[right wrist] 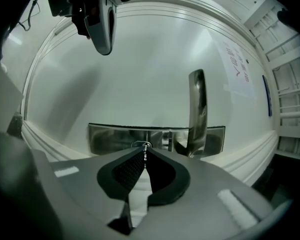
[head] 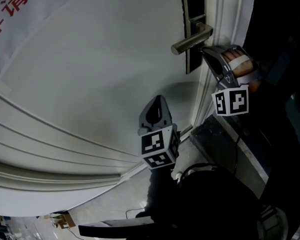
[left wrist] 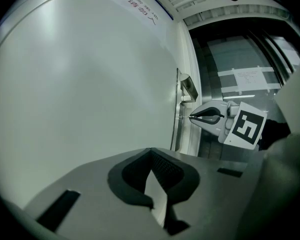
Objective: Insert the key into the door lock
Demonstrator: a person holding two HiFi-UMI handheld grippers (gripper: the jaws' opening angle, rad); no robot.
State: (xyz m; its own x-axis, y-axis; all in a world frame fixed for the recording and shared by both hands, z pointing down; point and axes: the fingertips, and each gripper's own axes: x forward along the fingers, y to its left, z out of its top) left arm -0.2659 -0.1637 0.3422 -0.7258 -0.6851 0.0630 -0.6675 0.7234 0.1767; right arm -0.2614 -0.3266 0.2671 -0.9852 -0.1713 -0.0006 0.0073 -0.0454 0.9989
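Now note the right gripper (right wrist: 144,150) clamped shut on the thin key (right wrist: 144,156), with the key tip at the keyhole (right wrist: 141,145) in the steel lock plate (right wrist: 110,138). Find the lever handle (right wrist: 197,109) at 2 o'clock from the keyhole. In the head view, locate the left gripper (head: 158,100) at 7 o'clock from the handle, closed on nothing, clear of the door (head: 90,74).

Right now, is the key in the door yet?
Almost. Done: the right gripper has its fingers shut on the thin silver key, tip at the round keyhole in the shiny metal lock plate beside the metal lever handle. In hand: lining it up; how deep it sits cannot be told. Left: pushing it fully in. The left gripper hangs back, shut and empty.
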